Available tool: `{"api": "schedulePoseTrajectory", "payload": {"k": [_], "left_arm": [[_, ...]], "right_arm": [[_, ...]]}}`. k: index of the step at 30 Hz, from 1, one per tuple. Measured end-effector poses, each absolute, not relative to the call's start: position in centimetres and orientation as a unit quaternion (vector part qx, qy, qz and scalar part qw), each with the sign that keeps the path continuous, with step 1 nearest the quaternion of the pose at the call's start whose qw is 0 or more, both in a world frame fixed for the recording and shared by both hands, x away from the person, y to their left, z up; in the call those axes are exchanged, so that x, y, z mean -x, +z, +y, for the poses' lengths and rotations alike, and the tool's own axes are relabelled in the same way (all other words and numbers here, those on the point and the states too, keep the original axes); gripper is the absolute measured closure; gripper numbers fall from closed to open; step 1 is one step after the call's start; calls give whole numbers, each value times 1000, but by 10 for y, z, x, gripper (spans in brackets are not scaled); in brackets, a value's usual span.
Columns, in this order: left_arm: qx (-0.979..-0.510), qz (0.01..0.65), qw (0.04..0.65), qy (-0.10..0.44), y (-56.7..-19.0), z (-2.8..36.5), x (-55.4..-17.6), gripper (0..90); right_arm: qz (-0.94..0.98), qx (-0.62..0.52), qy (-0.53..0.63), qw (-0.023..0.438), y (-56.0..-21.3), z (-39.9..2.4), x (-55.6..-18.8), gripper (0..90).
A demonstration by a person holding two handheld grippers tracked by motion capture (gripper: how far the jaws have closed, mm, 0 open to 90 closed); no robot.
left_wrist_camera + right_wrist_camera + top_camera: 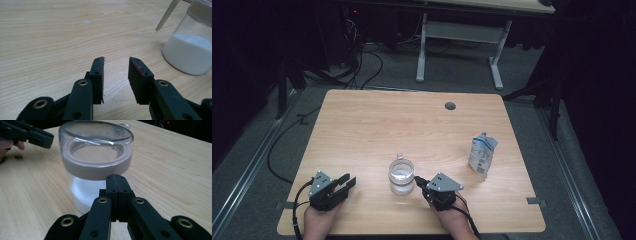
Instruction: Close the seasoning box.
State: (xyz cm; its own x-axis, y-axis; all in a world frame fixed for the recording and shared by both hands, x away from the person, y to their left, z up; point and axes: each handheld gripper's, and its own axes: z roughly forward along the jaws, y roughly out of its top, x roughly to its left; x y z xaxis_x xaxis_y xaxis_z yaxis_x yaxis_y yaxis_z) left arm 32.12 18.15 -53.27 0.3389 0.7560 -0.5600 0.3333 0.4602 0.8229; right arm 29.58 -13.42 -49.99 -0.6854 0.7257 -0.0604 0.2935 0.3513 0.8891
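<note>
A clear jar (401, 176) with a clear lid and a layer of white powder in its bottom stood on the wooden table (377, 125), toward the person's edge of it. Everything else is placed here by that jar.

The right gripper (418, 181) lay just to the right of the jar, held by the person's right hand (455, 220). Its two black jaws were pressed flat together with nothing between them. In the right gripper view, the closed tips (117, 178) pointed at the jar's side, just under the grey band of the lid (96, 143). They seemed to touch the glass or sit just off it; the angle made that hard to settle.

The left gripper (349, 180) lay to the left of the jar, clearly apart from it, in the person's left hand (318, 222). Its jaws stood partly open, a moderate gap between the pads (98, 75), and only bare table showed in that gap. In the left gripper view the jar (191, 47) sat off to the upper right, a pale handle (166, 16) slanting down from its lid.

A small blue-and-white carton (482, 155) stood well to the right of the jar, a little farther back on the table.
</note>
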Motion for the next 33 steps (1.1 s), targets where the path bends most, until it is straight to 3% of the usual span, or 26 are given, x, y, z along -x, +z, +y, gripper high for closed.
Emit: {"api": "schedulePoseTrajectory", "payload": {"k": [12,19,24,28,33], "left_arm": [[-492,552,653,161,-533,182,-321,658],[-493,551,654,160,-532,182,-320,657],[-493,549,654,165,-533,182,-320,644],[-494,549,652,171,-533,180,-320,635],[-492,549,653,174,-533,180,-319,632]], "right_arm": [[788,-316,475,232,-498,-130,-293,899],[763,-381,462,241,-506,-170,-305,735],[741,-427,435,282,-515,-219,-300,621],[716,-463,430,297,-519,-252,-290,591],[708,-469,434,301,-517,-256,-292,586]]}}
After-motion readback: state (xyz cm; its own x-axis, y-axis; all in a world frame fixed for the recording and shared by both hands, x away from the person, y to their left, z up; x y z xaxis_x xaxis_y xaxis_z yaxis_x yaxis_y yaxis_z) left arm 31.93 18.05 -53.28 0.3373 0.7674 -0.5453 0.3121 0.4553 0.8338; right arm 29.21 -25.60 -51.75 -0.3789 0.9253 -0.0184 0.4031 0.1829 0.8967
